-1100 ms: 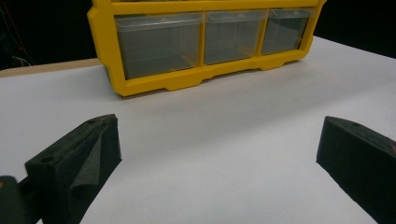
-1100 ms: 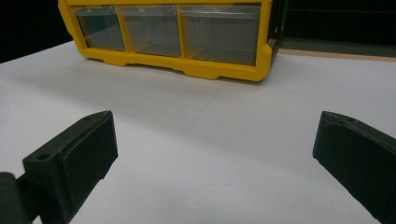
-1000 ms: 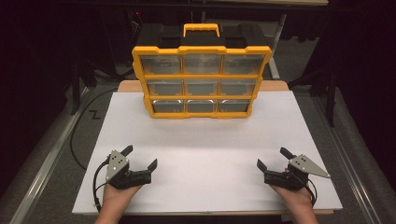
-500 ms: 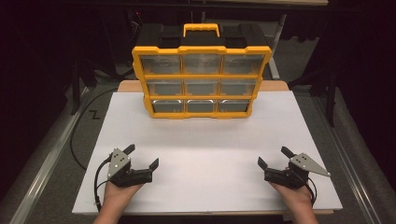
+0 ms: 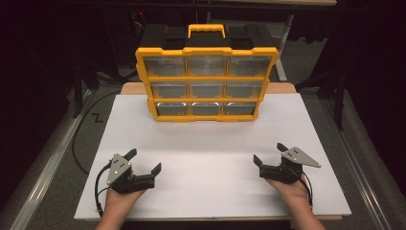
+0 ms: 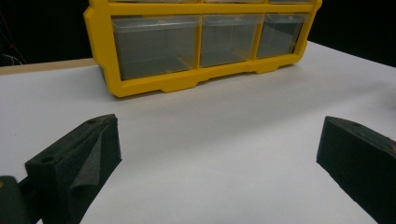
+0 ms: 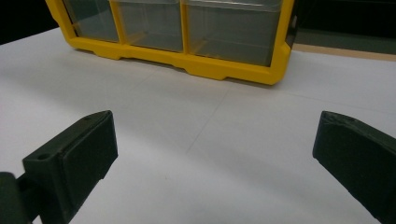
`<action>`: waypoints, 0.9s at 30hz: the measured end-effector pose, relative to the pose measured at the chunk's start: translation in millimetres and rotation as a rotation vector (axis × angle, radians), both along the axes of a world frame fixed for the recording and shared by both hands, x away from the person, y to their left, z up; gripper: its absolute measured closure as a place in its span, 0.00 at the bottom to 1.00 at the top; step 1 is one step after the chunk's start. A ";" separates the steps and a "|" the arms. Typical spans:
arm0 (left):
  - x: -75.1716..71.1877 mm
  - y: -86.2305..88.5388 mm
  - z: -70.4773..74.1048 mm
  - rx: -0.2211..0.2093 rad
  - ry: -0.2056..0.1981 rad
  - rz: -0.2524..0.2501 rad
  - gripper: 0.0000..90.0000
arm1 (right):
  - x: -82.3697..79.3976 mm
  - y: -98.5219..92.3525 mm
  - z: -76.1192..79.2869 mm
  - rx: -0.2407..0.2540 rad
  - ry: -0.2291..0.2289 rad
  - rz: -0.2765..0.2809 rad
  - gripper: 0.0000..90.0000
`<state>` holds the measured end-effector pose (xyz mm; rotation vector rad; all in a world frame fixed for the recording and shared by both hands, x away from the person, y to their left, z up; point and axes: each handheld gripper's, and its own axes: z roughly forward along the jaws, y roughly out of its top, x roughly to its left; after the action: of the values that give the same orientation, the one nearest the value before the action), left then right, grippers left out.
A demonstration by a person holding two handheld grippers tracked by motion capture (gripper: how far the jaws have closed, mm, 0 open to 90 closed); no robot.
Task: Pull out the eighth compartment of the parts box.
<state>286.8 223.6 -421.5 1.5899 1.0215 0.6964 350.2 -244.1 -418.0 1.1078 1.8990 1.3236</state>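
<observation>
A yellow organiser case with a black top, a yellow handle and three rows of clear drawers stands upright at the far middle of the white table. Its bottom row of drawers faces both gripper views. My left gripper rests near the front left edge, open, nothing between its jaws. My right gripper rests near the front right edge, also open and empty. Both sit well short of the case.
The white sheet covers a wooden tabletop whose edge shows behind the case. Dark floor, black cables and stand legs surround the table. A metal rail runs along the left.
Both hands have shifted very slightly on the table. The jaws stay open and the case has not moved.
</observation>
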 end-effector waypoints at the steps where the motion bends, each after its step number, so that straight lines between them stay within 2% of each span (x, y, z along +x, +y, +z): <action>1: 0.0 0.0 0.0 0.000 0.000 0.000 0.00 | 1.5 2.9 0.6 -0.003 0.003 0.004 0.01; 8: -2.7 3.4 0.6 -0.011 -0.005 0.004 0.00 | 11.4 13.8 4.6 -0.003 -0.011 0.020 0.01; 15: 1.4 0.8 1.4 0.004 -0.013 0.005 0.00 | 28.3 18.4 4.0 0.008 -0.017 -0.006 0.01; 24: 4.7 -5.0 0.0 0.015 -0.016 -0.006 0.00 | 43.4 19.3 4.4 -0.014 -0.026 -0.047 0.03; 27: 4.5 -6.5 0.5 0.017 -0.019 -0.003 0.00 | 47.7 20.6 4.4 -0.039 -0.030 -0.057 0.03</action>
<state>291.3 217.1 -421.0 1.5964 1.0014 0.7188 397.9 -223.5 -413.5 1.1082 1.8504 1.2607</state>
